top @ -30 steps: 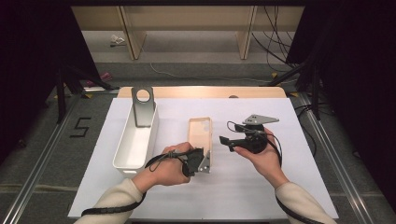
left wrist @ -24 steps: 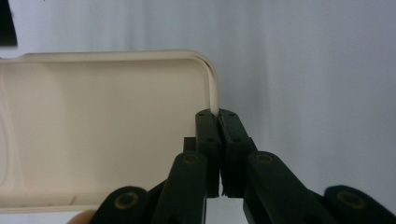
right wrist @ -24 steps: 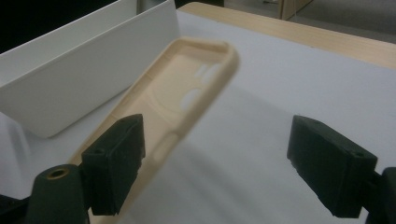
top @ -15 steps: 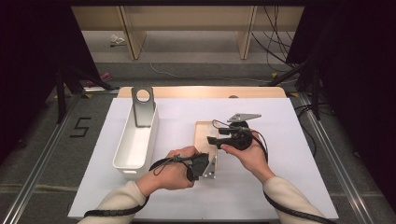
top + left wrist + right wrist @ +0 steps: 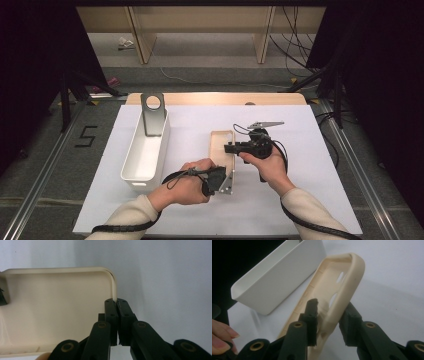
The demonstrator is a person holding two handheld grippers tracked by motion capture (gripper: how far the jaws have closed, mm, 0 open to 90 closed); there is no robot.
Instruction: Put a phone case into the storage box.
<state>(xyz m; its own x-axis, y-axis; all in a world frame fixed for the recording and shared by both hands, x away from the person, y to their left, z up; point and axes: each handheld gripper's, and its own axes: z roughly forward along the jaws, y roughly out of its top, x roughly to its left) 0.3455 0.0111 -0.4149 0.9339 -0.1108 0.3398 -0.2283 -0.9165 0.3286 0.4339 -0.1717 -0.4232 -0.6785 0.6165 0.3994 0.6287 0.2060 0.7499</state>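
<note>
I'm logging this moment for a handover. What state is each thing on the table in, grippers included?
Beige phone case: empty, open side up, gripped at two edges.
White bin: upright, empty as far as visible, untouched.
Left gripper: shut on the case's rim at its near corner.
Right gripper: fingers have just been closing, one on each side of the case's side wall; contact unclear.
White mat: flat under everything.

Even light from above keeps the white table (image 5: pixel 310 165) bright, while both side edges of the high view stay black. Shadows are soft. Both gripper views are slightly blurred, jaws softest at the bottom.
</note>
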